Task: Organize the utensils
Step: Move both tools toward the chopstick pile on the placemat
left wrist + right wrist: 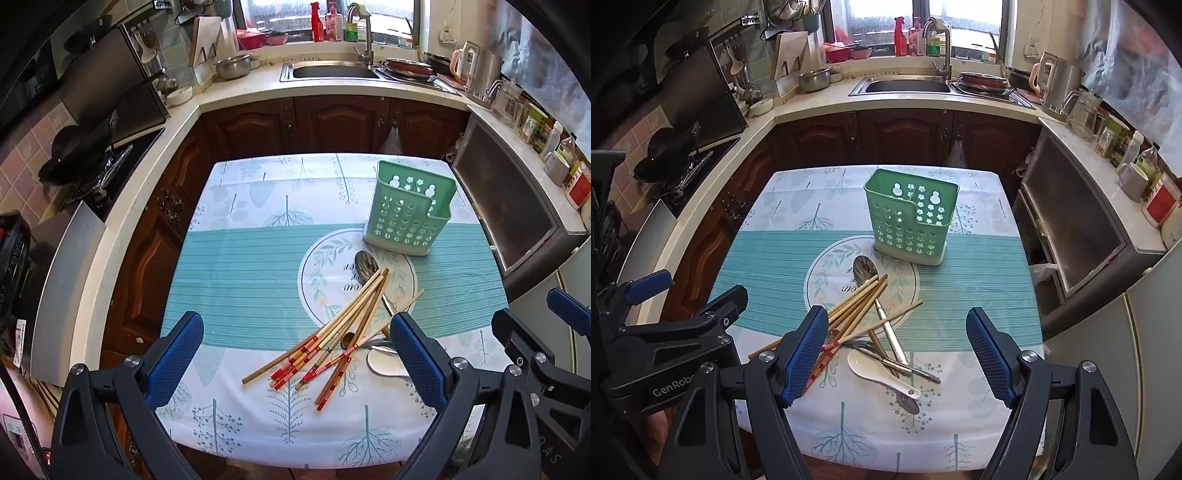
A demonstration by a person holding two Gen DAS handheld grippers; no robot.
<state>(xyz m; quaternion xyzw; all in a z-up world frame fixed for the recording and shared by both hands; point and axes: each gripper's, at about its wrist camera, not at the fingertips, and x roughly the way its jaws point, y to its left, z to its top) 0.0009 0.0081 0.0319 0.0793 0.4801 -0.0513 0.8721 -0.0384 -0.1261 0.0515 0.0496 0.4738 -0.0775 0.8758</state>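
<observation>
Both the left gripper (295, 354) and right gripper (897, 350) hang released, jaws spread, above tangled chopsticks (343, 328), spoons (882, 365) and an upright green caddy (910, 218)

holder (911, 218) behind chopsticks (858, 302), spoons (881, 369)

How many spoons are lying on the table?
3 for sure: a big metal spoon among the chopsticks, a white spoon at the pile's near side, and a small metal spoon peeking from under the white one. More may hide in the pile.
</observation>
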